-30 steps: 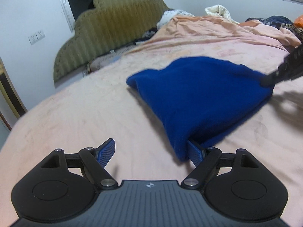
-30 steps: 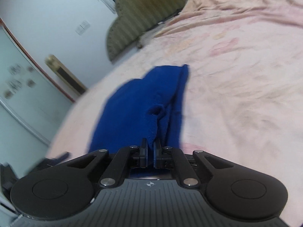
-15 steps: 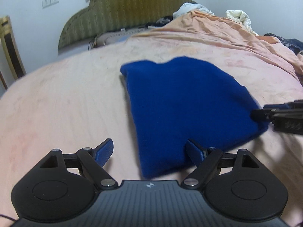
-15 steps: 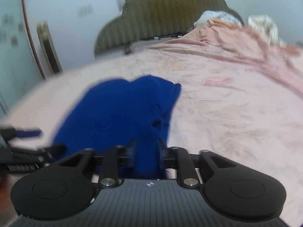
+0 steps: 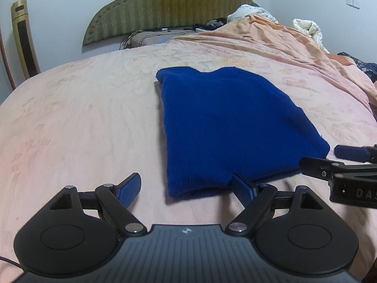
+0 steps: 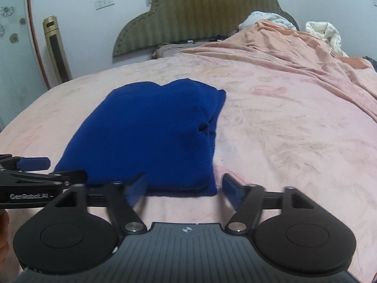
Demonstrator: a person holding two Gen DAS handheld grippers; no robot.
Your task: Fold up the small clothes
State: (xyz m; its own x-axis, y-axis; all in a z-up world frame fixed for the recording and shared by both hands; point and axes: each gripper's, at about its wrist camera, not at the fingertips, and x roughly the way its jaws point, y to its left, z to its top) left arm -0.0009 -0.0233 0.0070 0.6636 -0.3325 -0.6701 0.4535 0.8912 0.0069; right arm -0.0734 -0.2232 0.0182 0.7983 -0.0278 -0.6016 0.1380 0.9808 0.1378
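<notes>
A folded dark blue knit garment (image 5: 226, 127) lies flat on the pink bedsheet (image 5: 82, 122); it also shows in the right wrist view (image 6: 150, 132). My left gripper (image 5: 186, 187) is open and empty at the garment's near left corner, its right finger at the near edge. My right gripper (image 6: 182, 187) is open and empty at the garment's near right corner. The right gripper shows at the right edge of the left wrist view (image 5: 329, 159). The left gripper shows at the left edge of the right wrist view (image 6: 59, 168).
An olive headboard (image 5: 169, 4) stands at the far end. A rumpled peach blanket (image 5: 282, 44) and a heap of bedding (image 5: 306, 27) lie at the back right. A gold tower appliance (image 5: 23, 40) stands by the left wall.
My right gripper was shut on the garment's corner and has opened and let it go. The garment was lifted and now lies flat. Both grippers have drawn back to its near edge.
</notes>
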